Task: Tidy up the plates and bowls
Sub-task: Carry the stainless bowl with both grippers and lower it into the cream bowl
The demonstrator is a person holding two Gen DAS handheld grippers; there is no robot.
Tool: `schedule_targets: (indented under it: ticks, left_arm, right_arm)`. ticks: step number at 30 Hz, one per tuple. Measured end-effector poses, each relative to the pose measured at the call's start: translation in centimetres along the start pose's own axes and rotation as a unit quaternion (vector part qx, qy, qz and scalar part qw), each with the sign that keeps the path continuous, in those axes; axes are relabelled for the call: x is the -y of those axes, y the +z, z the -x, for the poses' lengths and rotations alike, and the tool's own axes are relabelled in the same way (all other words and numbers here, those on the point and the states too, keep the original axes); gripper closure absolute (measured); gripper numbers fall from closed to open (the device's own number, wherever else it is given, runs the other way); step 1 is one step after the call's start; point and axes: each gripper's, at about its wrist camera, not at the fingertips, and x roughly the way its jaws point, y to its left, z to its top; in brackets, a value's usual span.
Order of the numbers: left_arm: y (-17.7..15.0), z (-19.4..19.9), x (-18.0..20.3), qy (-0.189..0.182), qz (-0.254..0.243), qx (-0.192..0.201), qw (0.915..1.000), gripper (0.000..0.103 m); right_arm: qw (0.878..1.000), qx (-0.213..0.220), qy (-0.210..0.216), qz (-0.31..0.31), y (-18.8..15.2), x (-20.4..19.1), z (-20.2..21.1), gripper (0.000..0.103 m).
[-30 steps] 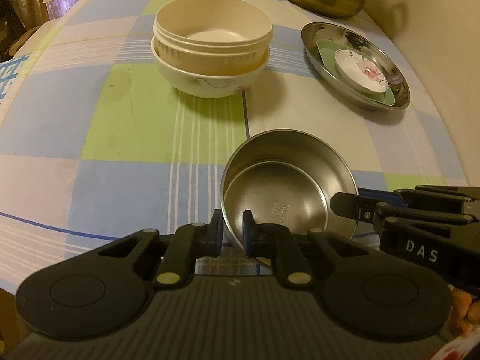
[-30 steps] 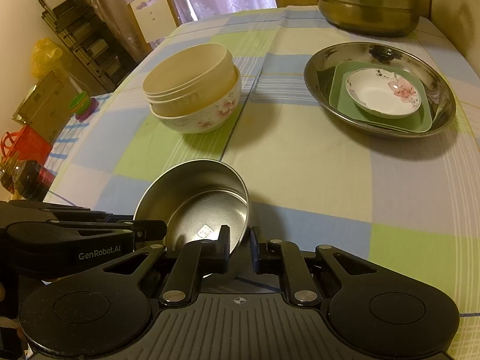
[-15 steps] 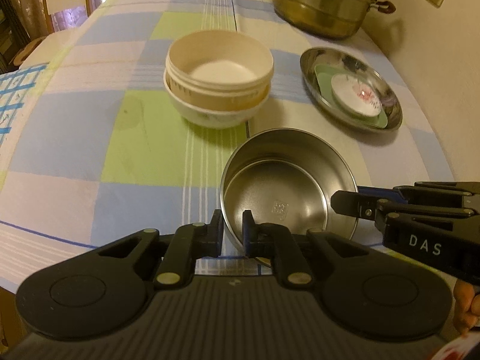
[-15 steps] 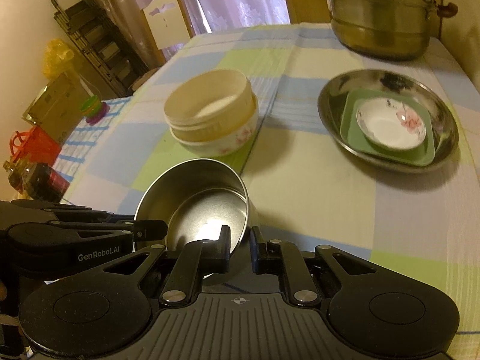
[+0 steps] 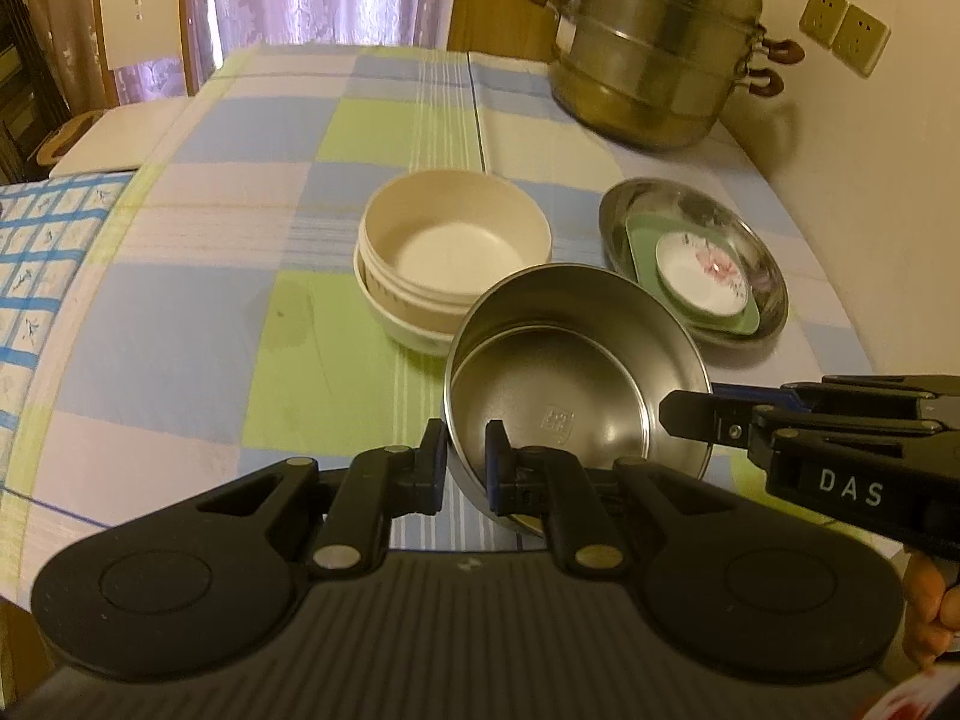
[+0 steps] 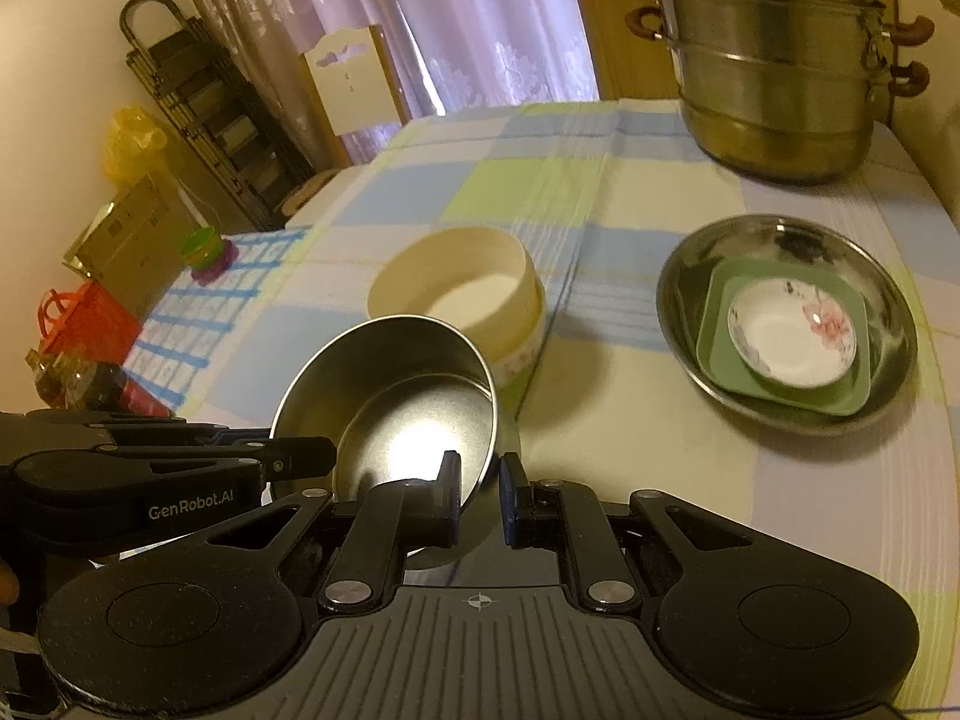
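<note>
Both grippers hold one steel bowl (image 5: 564, 384) by its rim, lifted above the table. My left gripper (image 5: 465, 456) is shut on its near-left rim. My right gripper (image 6: 480, 483) is shut on its right rim; the bowl (image 6: 408, 414) tilts in that view. Ahead stands a cream bowl nested in a white floral bowl (image 5: 450, 252), also in the right wrist view (image 6: 462, 294). To the right a steel plate (image 5: 768, 252) holds a green square dish (image 6: 726, 360) and a small floral saucer (image 6: 792, 336).
A large steel steamer pot (image 5: 654, 54) stands at the back right by the wall. The checked tablecloth (image 5: 180, 312) covers the table. A chair (image 5: 144, 18), a rack (image 6: 198, 102) and bags (image 6: 84, 324) are beyond the left edge.
Both grippers have risen with the steel bowl, which left the table. The stacked bowls and steel plate now appear farther below and ahead.
</note>
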Motion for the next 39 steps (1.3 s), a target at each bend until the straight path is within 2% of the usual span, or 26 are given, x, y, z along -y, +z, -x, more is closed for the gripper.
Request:
schedule_targets:
  ticks: [12,19,27,39]
  left_arm:
    - [4.5,0.7,-1.0,0.0,-0.006,0.039,0.9992,0.091]
    - [7.5,-0.6,-2.2,-0.003,0.005,0.047,0.9989,0.092]
    - [9.6,-3.0,-3.3,0.002,0.013,0.036,0.9993,0.092]
    - [10.0,-5.7,-4.2,0.004,0.02,0.004,0.9998,0.092]
  right_arm:
    - [0.999,0.032,0.012,-0.009,4.8,0.0,-0.2,0.09]
    - [0.999,0.043,0.015,-0.013,8.2,0.1,-1.5,0.09]
    - [0.999,0.031,0.011,-0.029,10.1,1.0,-4.2,0.09]
    - [0.997,-0.001,0.016,-0.076,10.5,2.6,-7.1,0.09]
